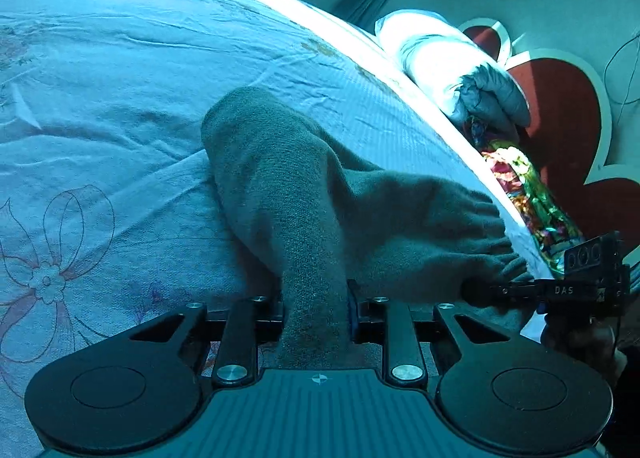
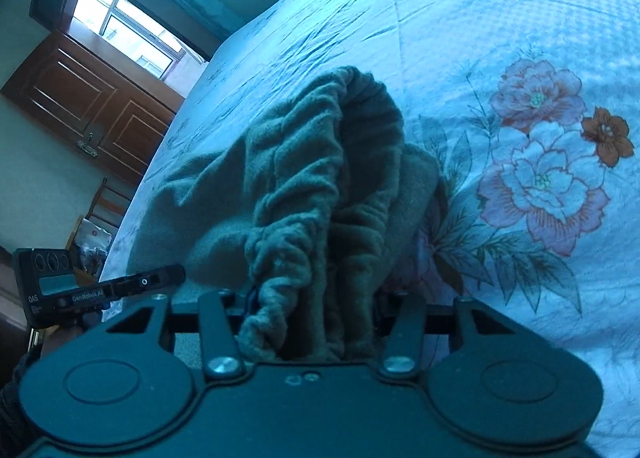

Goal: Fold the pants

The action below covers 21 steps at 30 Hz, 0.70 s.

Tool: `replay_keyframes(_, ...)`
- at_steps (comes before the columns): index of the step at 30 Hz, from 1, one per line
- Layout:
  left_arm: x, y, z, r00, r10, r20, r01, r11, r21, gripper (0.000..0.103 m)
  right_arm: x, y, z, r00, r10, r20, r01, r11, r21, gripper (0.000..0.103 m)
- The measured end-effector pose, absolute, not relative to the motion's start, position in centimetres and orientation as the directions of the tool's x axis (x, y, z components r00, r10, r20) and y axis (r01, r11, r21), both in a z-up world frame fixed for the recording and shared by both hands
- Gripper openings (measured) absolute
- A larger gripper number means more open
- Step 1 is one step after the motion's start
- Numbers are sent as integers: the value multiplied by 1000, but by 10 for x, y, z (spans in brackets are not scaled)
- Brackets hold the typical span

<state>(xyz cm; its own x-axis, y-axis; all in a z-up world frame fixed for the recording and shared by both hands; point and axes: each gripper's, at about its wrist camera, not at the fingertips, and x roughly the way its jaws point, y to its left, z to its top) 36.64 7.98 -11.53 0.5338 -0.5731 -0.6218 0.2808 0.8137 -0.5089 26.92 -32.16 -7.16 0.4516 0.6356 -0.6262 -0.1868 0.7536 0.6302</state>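
The pants (image 1: 304, 193) lay on the bed (image 1: 120, 97), a soft grey-green fleece pair, bunched and partly lifted rather than flat. In the left wrist view a thick band of the cloth ran from the middle of the frame down to six o'clock and passed between the fingers of the left gripper (image 1: 314, 314), which were clenched on it. The gathered elastic waistband (image 1: 472, 234) trailed toward four o'clock, where the right gripper (image 1: 480, 292) met it at the bed's edge.

In the right wrist view the right gripper (image 2: 308, 322) was likewise clamped on cloth: the puckered waistband (image 2: 280, 258) rose out of its fingers from six o'clock toward twelve, with the rest of the garment heaped behind it. The left gripper (image 2: 176, 276) showed at nine o'clock, touching or just beside the pile's near edge.

Judged from this, the fold was at an early or middle stage. Both ends were gripped, but the fabric was rumpled, the waist opening gaped, and no clean crease or stacked layers could be seen. Whether one fold had already been made could not be told from the heap. What seemingly remained was to bring the held ends together, lay the cloth down flat on the flowered sheet (image 2: 540, 145), and smooth it.
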Motion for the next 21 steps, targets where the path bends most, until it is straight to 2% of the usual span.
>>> replay_keyframes(3, 356, 78, -108, 561, -561, -609, 309, 824, -474, 24, 262, -323, -57, 473, 655, -590, -221, 736, 640, 35)
replay_keyframes(6, 360, 86, -90, 577, -585, -570, 326, 805, -496, 23, 265, -323, -38, 482, 670, -565, -263, 725, 636, 33)
replay_keyframes(12, 408, 113, -51, 615, -564, -551, 345, 821, -455, 23, 323, -312, -5, 477, 718, -506, -320, 679, 661, 33)
replay_keyframes(16, 454, 135, -48, 640, -546, -540, 337, 832, -441, 24, 375, -296, -14, 464, 743, -482, -324, 649, 688, 34)
replay_keyframes(18, 475, 143, -63, 636, -538, -553, 313, 835, -453, 26, 393, -292, -36, 446, 744, -498, -282, 644, 711, 40)
replay_keyframes(19, 485, 146, -78, 628, -511, -587, 281, 852, -441, 41, 403, -281, -55, 419, 726, -545, -239, 668, 705, 53)
replay_keyframes(20, 494, 147, -98, 617, -447, -648, 226, 889, -399, 74, 408, -281, -70, 411, 680, -607, -186, 714, 675, 65)
replay_keyframes(21, 499, 151, -117, 596, -360, -718, 146, 927, -344, 88, 409, -277, -81, 412, 639, -649, -148, 750, 644, 64)
